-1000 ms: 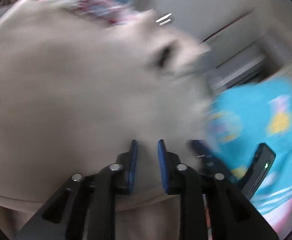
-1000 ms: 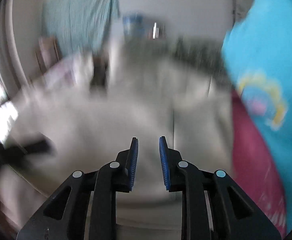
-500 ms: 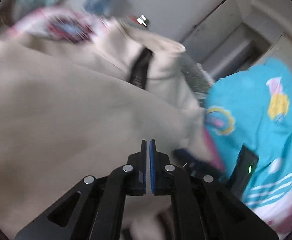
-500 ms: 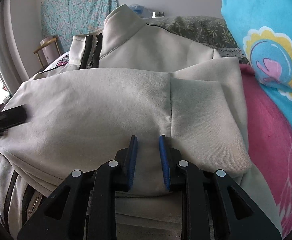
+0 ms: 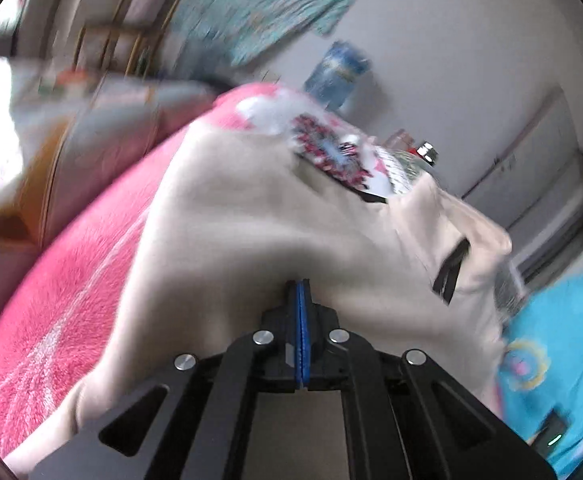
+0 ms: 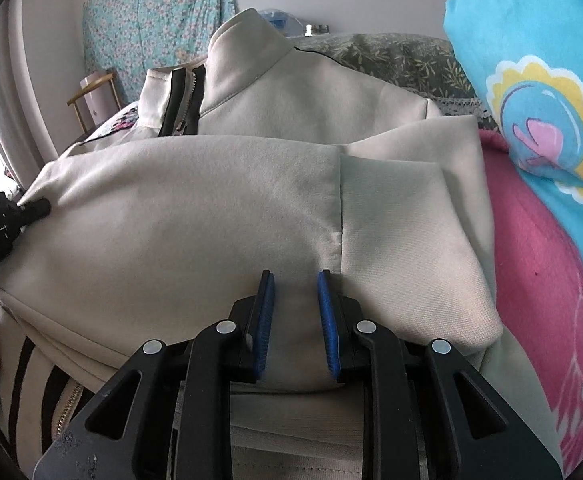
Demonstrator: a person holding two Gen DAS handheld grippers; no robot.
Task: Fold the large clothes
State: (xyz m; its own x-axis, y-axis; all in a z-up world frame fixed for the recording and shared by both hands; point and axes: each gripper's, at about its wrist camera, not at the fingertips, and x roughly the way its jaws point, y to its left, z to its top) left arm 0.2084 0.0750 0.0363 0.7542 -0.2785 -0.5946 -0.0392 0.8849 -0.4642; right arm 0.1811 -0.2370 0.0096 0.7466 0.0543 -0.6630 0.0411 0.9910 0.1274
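Pink blanket (image 6: 539,264) underlies the beige jacket (image 6: 195,216), pinched at nine o'clock by the left gripper (image 6: 37,209), while the right gripper (image 6: 294,280) hovers narrowly parted over its folded sleeve.

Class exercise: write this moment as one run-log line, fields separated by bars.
left gripper: shut on beige zip-up fabric jacket | right gripper: open over jacket fold | surface: pink fleece blanket
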